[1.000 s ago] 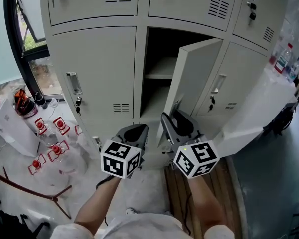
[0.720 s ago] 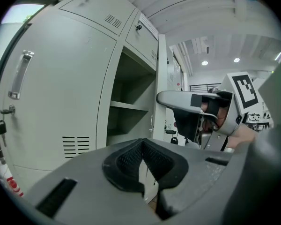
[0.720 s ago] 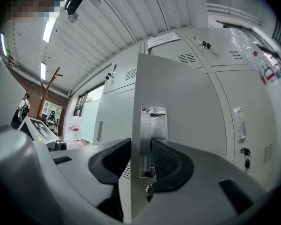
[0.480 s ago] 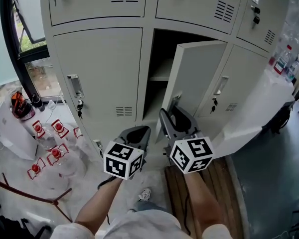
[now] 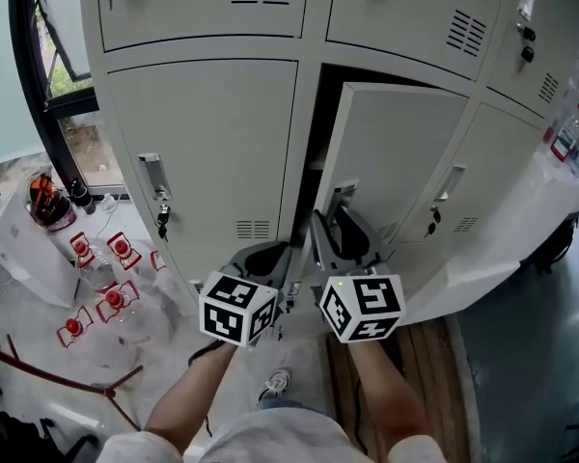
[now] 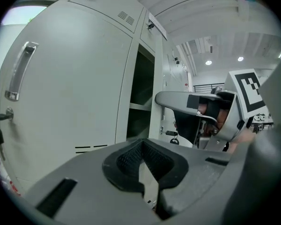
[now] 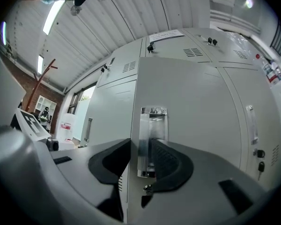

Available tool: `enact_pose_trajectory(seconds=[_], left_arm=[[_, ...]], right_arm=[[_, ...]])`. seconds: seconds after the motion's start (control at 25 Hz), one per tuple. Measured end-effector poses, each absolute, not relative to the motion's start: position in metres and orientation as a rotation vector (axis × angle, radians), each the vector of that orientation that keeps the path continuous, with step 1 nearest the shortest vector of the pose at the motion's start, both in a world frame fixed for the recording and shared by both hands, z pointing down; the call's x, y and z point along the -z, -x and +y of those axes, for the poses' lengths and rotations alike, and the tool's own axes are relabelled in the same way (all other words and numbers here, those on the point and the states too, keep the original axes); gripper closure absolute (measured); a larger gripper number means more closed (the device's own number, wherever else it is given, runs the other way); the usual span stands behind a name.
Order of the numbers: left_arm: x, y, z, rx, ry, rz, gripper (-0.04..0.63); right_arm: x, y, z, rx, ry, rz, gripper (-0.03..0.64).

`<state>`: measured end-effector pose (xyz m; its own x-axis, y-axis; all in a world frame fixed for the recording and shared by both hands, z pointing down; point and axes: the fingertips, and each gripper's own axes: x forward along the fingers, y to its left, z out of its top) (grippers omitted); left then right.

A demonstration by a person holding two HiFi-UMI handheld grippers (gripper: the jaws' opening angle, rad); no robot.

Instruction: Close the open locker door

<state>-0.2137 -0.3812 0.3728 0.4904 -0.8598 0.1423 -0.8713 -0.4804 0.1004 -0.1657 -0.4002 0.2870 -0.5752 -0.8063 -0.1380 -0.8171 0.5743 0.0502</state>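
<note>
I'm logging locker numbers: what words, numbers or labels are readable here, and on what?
Nothing here reads as text.
Locker door: no number shown.
Paper label atop the lockers: too small to read.
Red label on the white container: blurred.
Bottle labels beside the lockers: too small.
Cube markers: black-and-white patterns, no words.

The locker door [image 5: 396, 162] has swung nearly shut.

No readable text, paper label [image 7: 166, 34] atop lockers [image 5: 203, 152] too small to read
</note>
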Motion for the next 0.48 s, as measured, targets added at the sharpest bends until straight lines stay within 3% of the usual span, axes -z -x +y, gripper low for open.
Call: enact_pose_trajectory(seconds=[0.48], left_arm=[[-0.368, 0.232, -0.423, -0.095, -2.567, -1.529, 0.589]], right_arm=[[-0.287, 0.189, -0.443, -0.265, 1.437, 2.69, 0.482]])
